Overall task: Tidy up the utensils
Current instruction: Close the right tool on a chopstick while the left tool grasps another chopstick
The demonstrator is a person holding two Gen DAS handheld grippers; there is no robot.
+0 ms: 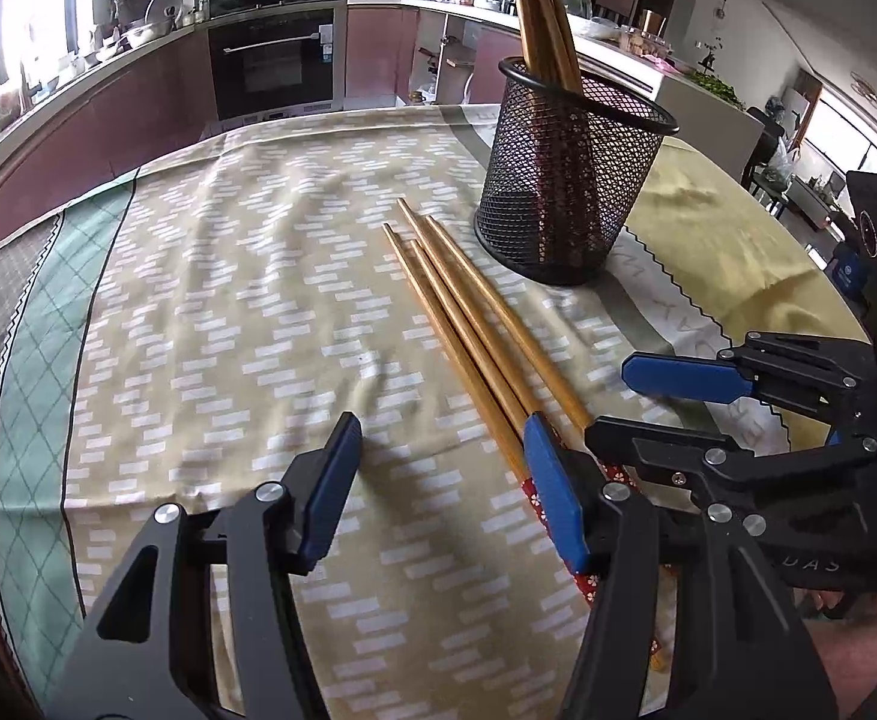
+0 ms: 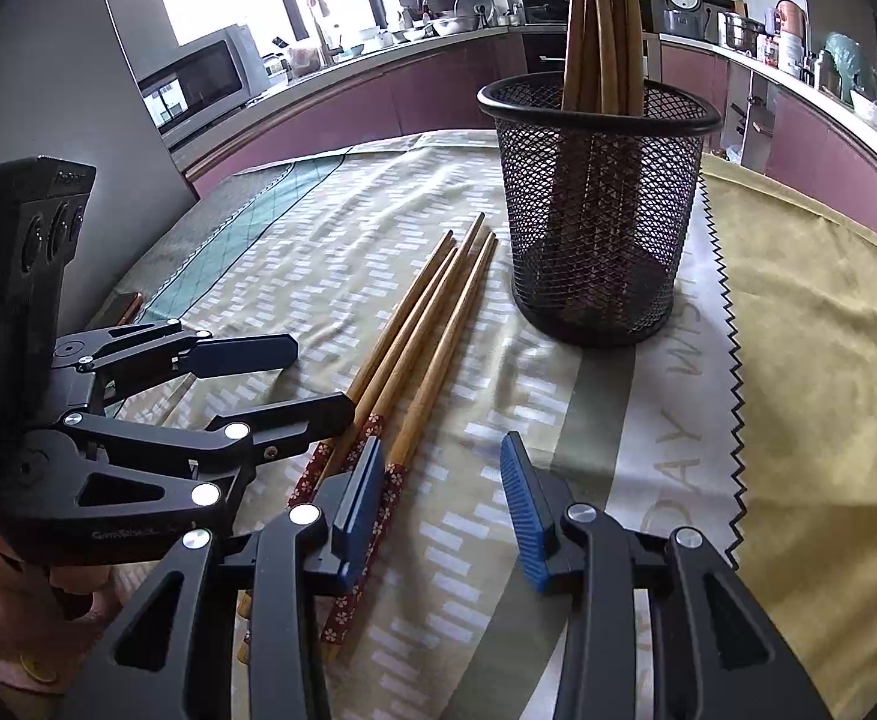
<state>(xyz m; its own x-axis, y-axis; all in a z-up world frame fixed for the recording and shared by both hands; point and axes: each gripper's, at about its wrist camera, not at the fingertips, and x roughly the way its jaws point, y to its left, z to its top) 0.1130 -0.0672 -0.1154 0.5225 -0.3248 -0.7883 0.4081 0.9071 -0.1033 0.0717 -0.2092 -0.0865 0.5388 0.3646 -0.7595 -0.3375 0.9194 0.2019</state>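
Several wooden chopsticks [image 1: 468, 324] with red floral ends lie side by side on the patterned tablecloth [image 1: 228, 312], pointing toward a black mesh cup [image 1: 570, 180] that holds several more chopsticks upright. My left gripper [image 1: 438, 438] is open and empty, its right finger resting over the chopsticks' near ends. My right gripper [image 2: 438, 462] is open and empty, its left finger beside the chopsticks [image 2: 420, 336]. The mesh cup [image 2: 600, 210] stands just beyond. Each gripper shows in the other's view, the right [image 1: 618, 396] and the left [image 2: 318, 372].
A yellow cloth [image 2: 816, 360] with a zigzag edge covers the table's right side. Kitchen counters, an oven [image 1: 276, 60] and a microwave [image 2: 198, 78] stand beyond the table's far edge.
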